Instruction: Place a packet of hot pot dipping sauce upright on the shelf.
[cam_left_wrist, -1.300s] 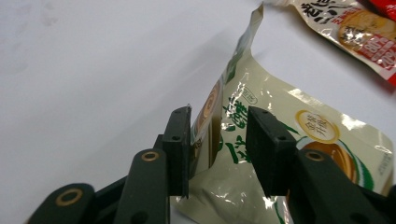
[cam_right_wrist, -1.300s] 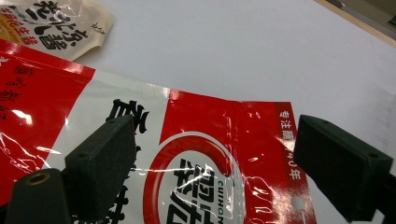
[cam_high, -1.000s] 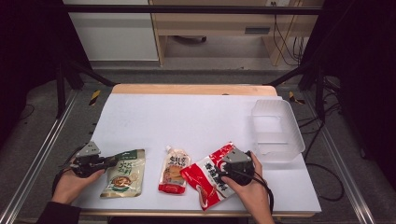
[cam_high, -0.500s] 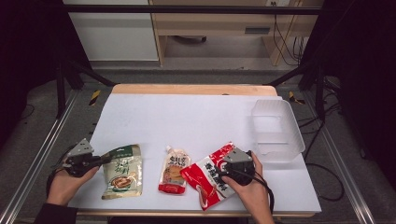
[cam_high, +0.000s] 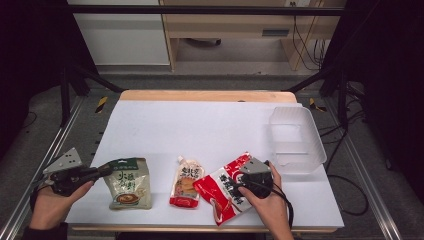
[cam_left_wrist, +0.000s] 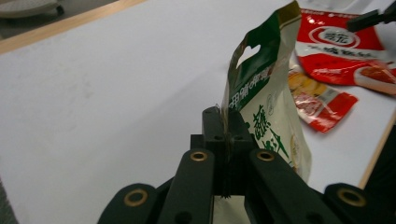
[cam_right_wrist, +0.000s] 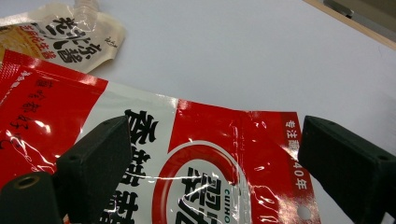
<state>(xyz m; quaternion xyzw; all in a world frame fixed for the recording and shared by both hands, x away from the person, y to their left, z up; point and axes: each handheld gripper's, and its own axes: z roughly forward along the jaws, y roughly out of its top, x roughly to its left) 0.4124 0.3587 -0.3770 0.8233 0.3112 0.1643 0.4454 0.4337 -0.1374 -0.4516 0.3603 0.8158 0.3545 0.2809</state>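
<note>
Here, left gripper (cam_left_wrist: 227, 140) pinching the green-and-cream foil pouch (cam_left_wrist: 264, 107) with Chinese lettering, right gripper (cam_right_wrist: 212, 154) gaping wide over the glossy red "CUIHONG" packet (cam_right_wrist: 196, 172), both lying on the white tabletop (cam_high: 200, 125), dim lab behind.

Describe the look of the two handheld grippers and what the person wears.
Both the left gripper and right gripper are black with blocky jaws, brass-ringed bolt holes, a grey three-cornered plate on top and a trailing black cable. A dark sleeve covers the left wrist.
</note>
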